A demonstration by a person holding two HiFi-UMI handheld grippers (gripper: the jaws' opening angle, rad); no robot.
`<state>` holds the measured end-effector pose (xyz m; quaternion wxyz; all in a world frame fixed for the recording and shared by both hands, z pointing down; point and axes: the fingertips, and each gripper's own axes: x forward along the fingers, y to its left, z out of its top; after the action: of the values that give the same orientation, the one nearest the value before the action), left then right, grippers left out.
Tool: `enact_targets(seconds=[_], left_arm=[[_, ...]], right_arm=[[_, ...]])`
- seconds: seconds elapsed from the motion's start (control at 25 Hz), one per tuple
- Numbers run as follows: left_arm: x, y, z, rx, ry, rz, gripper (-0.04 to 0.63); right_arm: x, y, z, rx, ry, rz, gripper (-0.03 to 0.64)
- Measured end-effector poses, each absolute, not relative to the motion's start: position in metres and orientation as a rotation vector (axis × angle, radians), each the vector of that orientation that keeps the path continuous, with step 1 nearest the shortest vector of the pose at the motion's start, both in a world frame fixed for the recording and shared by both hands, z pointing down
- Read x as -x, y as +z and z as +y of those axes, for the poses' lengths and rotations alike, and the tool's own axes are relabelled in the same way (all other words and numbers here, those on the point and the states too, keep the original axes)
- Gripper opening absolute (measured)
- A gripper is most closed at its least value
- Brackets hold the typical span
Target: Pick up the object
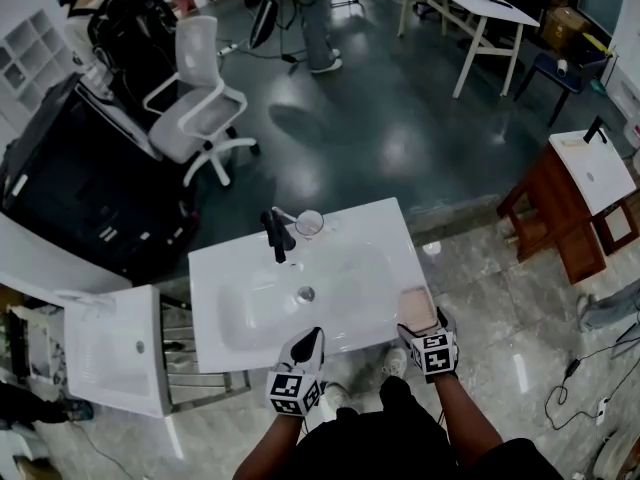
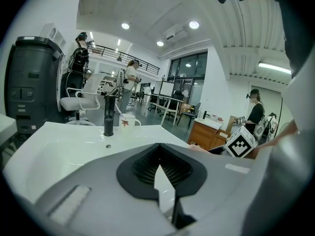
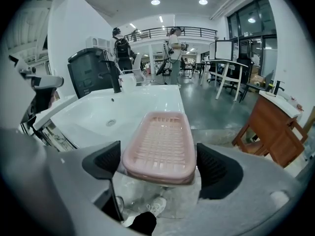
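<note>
A pink ribbed soap dish [image 1: 417, 306] [image 3: 160, 144] lies on the right front corner of the white washbasin [image 1: 250, 278] [image 3: 93, 114], overhanging its front edge a little. My right gripper [image 1: 425, 326] [image 3: 157, 165] is open, its black pads standing either side of the dish's near end, apart from it. My left gripper [image 1: 314, 338] [image 2: 158, 163] is shut on nothing, its tip over the basin's front rim. At the basin's back stand a black tap [image 1: 273, 233] [image 2: 108, 116] and a white cup [image 1: 309, 224] [image 2: 129, 121].
The basin's drain [image 1: 306, 293] sits mid-bowl. A second white basin [image 1: 110, 348] stands to the left, a wooden stand with a white top [image 1: 575, 188] to the right. Behind are a white office chair [image 1: 195, 98], a large black machine [image 1: 70, 168] and a standing person [image 1: 318, 18].
</note>
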<state>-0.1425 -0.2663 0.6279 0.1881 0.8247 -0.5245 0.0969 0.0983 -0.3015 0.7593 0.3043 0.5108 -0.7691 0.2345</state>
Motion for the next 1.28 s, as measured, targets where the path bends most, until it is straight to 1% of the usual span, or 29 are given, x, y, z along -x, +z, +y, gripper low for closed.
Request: enact_targets(seconds=[0.2, 0.4, 0.44, 0.92, 1.28], left_arm=[[0.141, 0.63, -0.266, -2.312, 0.277, -1.475, 0.018], [0.136, 0.631, -0.267, -2.313, 0.274, -1.471, 0.018], [0.135, 0.631, -0.266, -2.314, 0.274, -1.468, 0.018], [0.131, 0.63, -0.265, -2.32, 0.274, -1.461, 0.018], [0.128, 0.629, -0.267, -2.334, 0.272, -1.453, 0.018]], right_arm=[[-0.097, 0.761, -0.302, -1.342, 0.643, -2.057, 0.482], [-0.097, 0.76, -0.302, -1.331, 0.629, -2.063, 0.457], [-0.098, 0.759, -0.302, -1.335, 0.627, -2.062, 0.439], [-0.1, 0.751, -0.303, -1.355, 0.584, -2.076, 0.434], [-0.093, 0.709, -0.319, -1.4, 0.52, -2.153, 0.434]])
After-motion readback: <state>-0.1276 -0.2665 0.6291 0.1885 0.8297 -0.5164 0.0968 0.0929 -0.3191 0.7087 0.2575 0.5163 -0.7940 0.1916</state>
